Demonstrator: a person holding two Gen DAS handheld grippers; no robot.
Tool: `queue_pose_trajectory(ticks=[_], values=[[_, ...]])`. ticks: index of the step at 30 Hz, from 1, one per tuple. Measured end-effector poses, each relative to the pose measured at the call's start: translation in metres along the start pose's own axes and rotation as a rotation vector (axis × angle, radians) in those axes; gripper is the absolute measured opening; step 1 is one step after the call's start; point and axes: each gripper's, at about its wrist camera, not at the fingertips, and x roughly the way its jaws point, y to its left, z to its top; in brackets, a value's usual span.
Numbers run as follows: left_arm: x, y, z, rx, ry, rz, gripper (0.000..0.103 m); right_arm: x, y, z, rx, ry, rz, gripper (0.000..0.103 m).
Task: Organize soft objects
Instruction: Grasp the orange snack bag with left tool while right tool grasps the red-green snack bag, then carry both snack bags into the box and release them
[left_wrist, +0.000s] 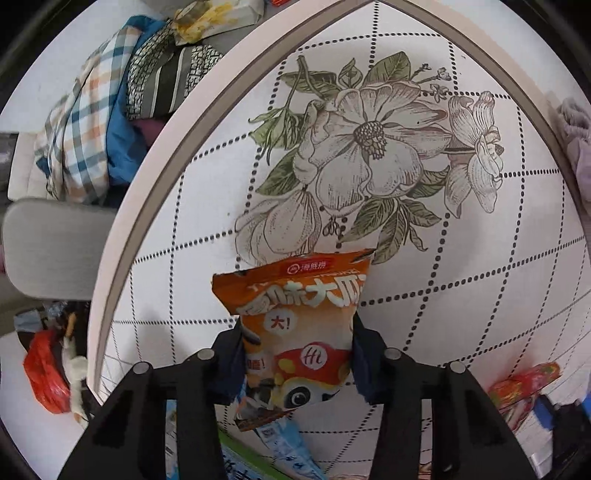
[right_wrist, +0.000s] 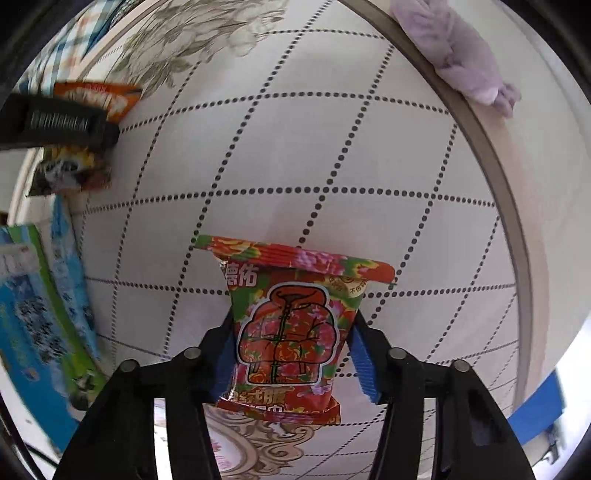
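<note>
An orange snack bag (left_wrist: 295, 295) lies on the round table's dotted-grid cloth (left_wrist: 443, 277) just below a printed flower. My left gripper (left_wrist: 297, 332) points down over it, and both pads press its sides, pinching the pouch. A red floral packet (right_wrist: 288, 332) with a jacket picture lies on the same cloth (right_wrist: 332, 166). My right gripper (right_wrist: 291, 321) is shut on it, its blue pads (right_wrist: 364, 358) against the packet's edges. In the right wrist view the left gripper's finger (right_wrist: 62, 122) and its orange bag (right_wrist: 99, 96) show at the upper left. The red packet (left_wrist: 524, 384) also shows at the left wrist view's lower right.
A lilac soft cloth (right_wrist: 458, 55) hangs over the table's far rim. Blue and green packets (right_wrist: 33, 314) lie at the left edge. Beyond the table are a heap of checked and blue fabrics (left_wrist: 81, 122), a grey chair seat (left_wrist: 55, 247) and a red plastic bag (left_wrist: 44, 373).
</note>
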Motion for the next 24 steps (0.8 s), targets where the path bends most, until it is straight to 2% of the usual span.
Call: queue_pose_trajectory(ticks=[1,5,9,15,18,21,22,24], values=[[0.000,0.003,-0.001,-0.017,0.012,-0.013,0.043,0.000,0.004,-0.002,-0.007,-0.003,-0.002,0.053],[-0.001,0.018,-0.012,-0.135,0.045,-0.157,0.042,-0.002,0.008,-0.004,-0.018,-0.003,0.019,0.050],[-0.016,0.026,-0.034,-0.220,0.021,-0.245,0.042,-0.013,0.001,-0.007,-0.002,-0.015,0.040,0.049],[-0.055,0.039,-0.083,-0.323,-0.063,-0.340,0.042,-0.046,0.000,-0.011,-0.030,-0.060,0.060,0.049],[-0.080,0.046,-0.120,-0.352,-0.135,-0.350,0.042,-0.069,0.003,-0.005,-0.073,-0.090,0.076,0.049],[-0.104,0.055,-0.159,-0.386,-0.183,-0.393,0.042,-0.096,0.019,-0.014,-0.128,-0.124,0.090,0.049],[-0.109,0.062,-0.159,-0.393,-0.194,-0.397,0.042,-0.104,0.025,-0.018,-0.148,-0.134,0.096,0.049],[-0.126,0.073,-0.185,-0.427,-0.227,-0.401,0.042,-0.120,0.038,-0.027,-0.193,-0.150,0.115,0.049]])
